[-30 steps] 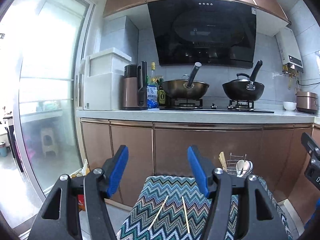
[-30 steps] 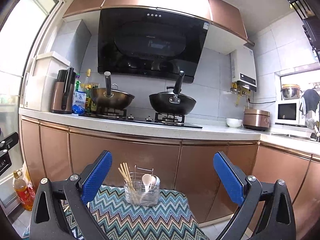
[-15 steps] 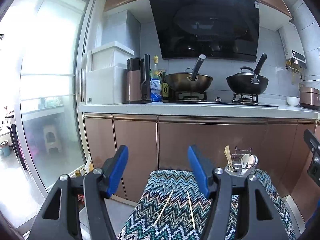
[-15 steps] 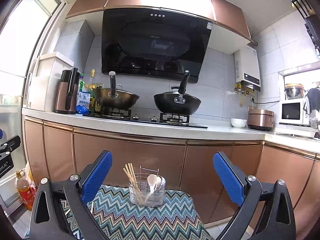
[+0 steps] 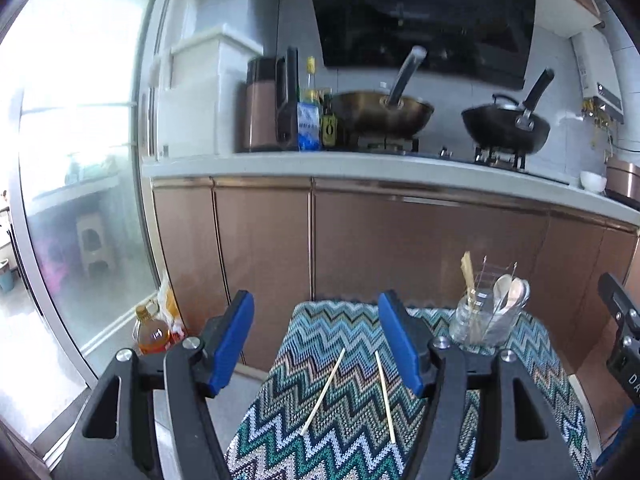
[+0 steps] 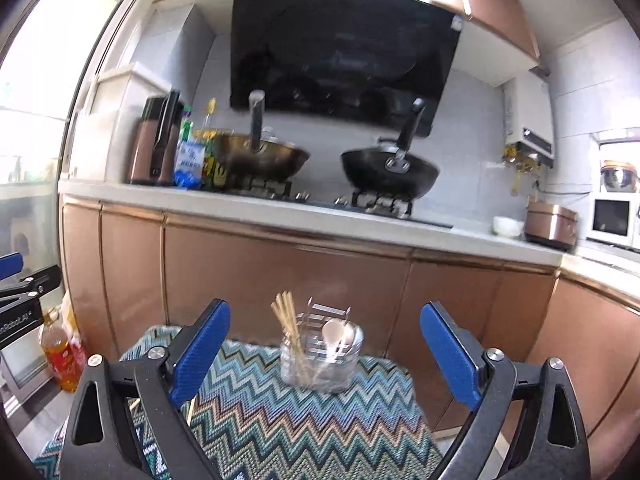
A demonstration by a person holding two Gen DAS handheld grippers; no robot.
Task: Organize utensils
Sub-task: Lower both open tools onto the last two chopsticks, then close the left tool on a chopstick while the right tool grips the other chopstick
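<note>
Two loose wooden chopsticks, the left one (image 5: 324,392) and the right one (image 5: 385,396), lie on a zigzag-patterned cloth (image 5: 344,436) over a small table. My left gripper (image 5: 315,300) hovers above and short of them; its jaws are opening with nothing between them. A clear utensil holder (image 6: 320,356) stands at the cloth's far edge with several chopsticks (image 6: 286,320) and pale spoons (image 6: 334,332) upright in it. My right gripper (image 6: 324,308) faces the holder from a distance; its jaws are closing a little but stand wide and hold nothing.
Brown cabinet doors (image 5: 360,248) rise right behind the table, under a counter (image 6: 280,216) with two woks. An oil bottle (image 5: 154,334) stands on the floor at the left, by a glass sliding door (image 5: 80,180).
Both grippers have come forward and dipped toward the table, so the cloth, the loose chopsticks and the holder fill more of each view. The right jaws have narrowed slightly.
</note>
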